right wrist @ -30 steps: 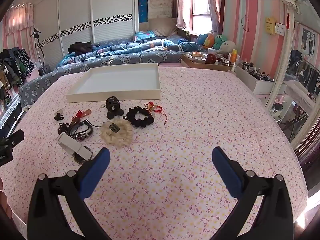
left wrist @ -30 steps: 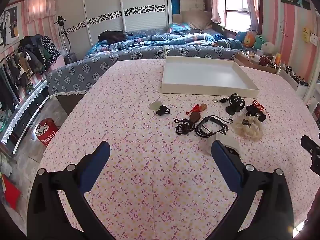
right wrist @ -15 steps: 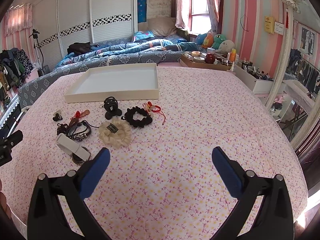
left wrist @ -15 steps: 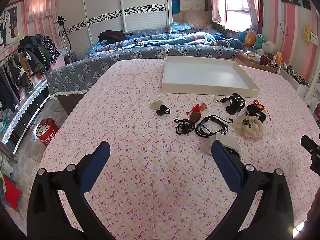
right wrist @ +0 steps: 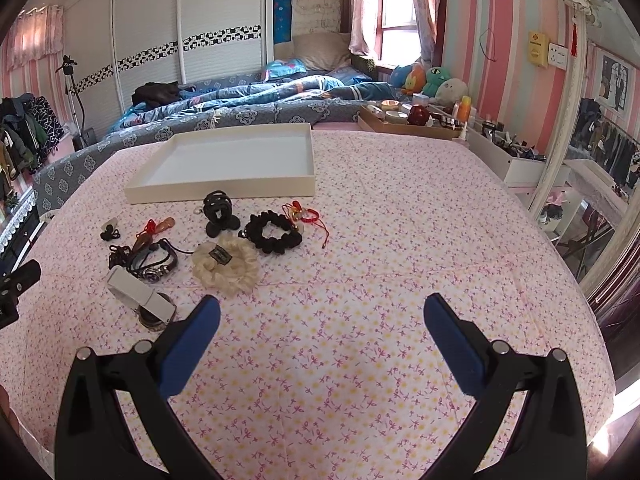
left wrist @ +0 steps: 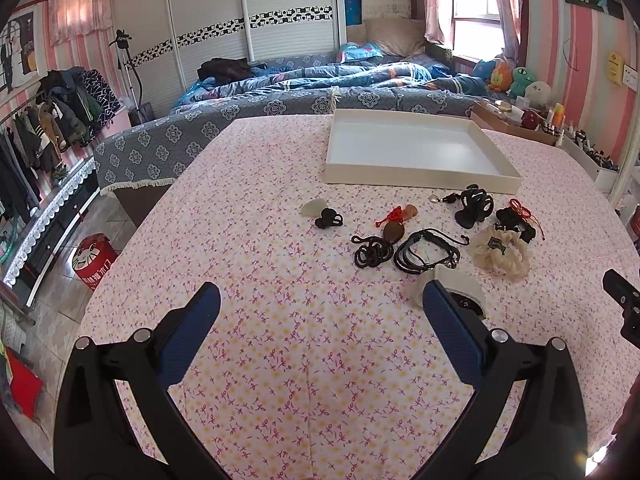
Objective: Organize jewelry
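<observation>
A shallow white tray (left wrist: 420, 168) (right wrist: 224, 192) lies at the far side of the pink flowered tablecloth. In front of it the jewelry is scattered: black cords (left wrist: 372, 251), black bracelets (left wrist: 424, 254) (right wrist: 154, 262), a cream scrunchie (left wrist: 500, 250) (right wrist: 226, 266), a black scrunchie (right wrist: 274, 232), a black clip (left wrist: 474, 206) (right wrist: 218, 214), red cords (right wrist: 304, 214) and a white box (right wrist: 140, 294). My left gripper (left wrist: 320, 312) is open and empty, short of the pile. My right gripper (right wrist: 320, 320) is open and empty, right of the pile.
A bed with blue bedding (left wrist: 320, 80) runs behind the table. A wooden tray of bottles (right wrist: 412, 120) sits at the far right corner. A clothes rack (left wrist: 48, 120) and a red canister (left wrist: 94, 262) stand on the floor at the left.
Both grippers stay open. The right gripper view has crept slightly toward the pile; the left view is nearly unchanged.
</observation>
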### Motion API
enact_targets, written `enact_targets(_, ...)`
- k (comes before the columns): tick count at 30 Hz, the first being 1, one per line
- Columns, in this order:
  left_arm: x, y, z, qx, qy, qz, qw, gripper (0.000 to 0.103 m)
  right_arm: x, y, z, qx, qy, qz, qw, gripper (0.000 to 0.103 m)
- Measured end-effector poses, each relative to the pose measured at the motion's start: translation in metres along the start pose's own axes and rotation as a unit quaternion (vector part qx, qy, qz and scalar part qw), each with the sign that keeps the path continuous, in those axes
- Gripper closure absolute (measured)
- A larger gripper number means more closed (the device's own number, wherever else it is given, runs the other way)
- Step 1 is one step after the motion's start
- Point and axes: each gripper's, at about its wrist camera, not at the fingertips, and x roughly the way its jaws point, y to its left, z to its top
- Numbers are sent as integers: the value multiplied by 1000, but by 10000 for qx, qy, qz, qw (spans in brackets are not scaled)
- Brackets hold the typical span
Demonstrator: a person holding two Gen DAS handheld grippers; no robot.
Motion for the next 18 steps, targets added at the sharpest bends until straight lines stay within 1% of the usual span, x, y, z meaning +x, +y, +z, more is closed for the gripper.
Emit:
enact_targets(11,3,2,1,-6,17,2,10000,3,5,3,2,-52,32,-37,10000,1)
enact_targets(18,5,4,3,-17,41,-22,10000,3,8,9,4,-193,51,-77,9998,1)
